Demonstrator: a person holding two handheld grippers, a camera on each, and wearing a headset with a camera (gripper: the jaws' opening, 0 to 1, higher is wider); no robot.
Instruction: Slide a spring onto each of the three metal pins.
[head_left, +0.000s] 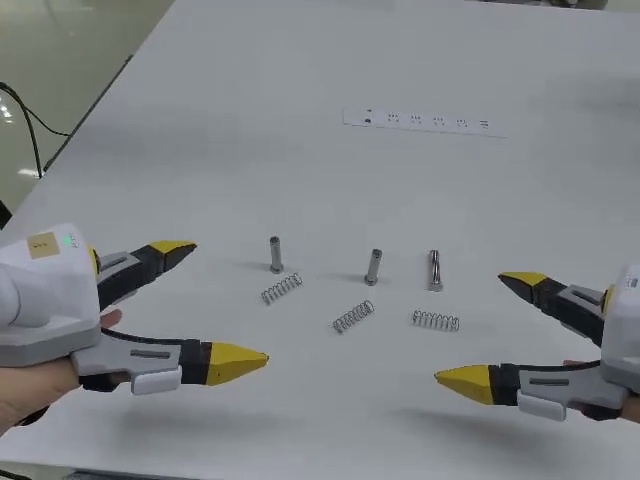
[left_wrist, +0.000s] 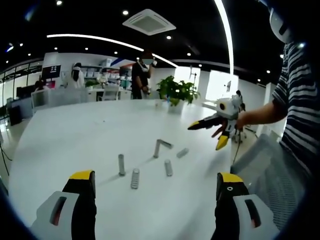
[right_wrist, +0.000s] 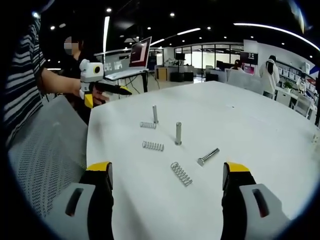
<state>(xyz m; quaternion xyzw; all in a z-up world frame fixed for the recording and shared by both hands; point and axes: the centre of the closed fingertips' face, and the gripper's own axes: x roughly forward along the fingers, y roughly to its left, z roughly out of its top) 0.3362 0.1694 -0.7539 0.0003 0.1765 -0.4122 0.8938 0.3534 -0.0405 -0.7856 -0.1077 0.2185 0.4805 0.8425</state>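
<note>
The left spring (head_left: 281, 289), middle spring (head_left: 353, 316) and right spring (head_left: 435, 320) lie flat on the white desk (head_left: 300, 160). Each is just in front of a metal pin, and none is fitted yet. The left pin (head_left: 275, 254) and middle pin (head_left: 373, 266) stand upright, shafts free to receive a spring. The right pin (head_left: 434, 270) lies on its side. The left tongs (head_left: 215, 302) and right tongs (head_left: 480, 330) flank the row, both spread wide and empty, apparently staged for a first pick.

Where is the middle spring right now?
In the head view the middle spring lies on the table, just nearer than the centre pin and slightly to its left, between the left spring and the right spring.
</note>
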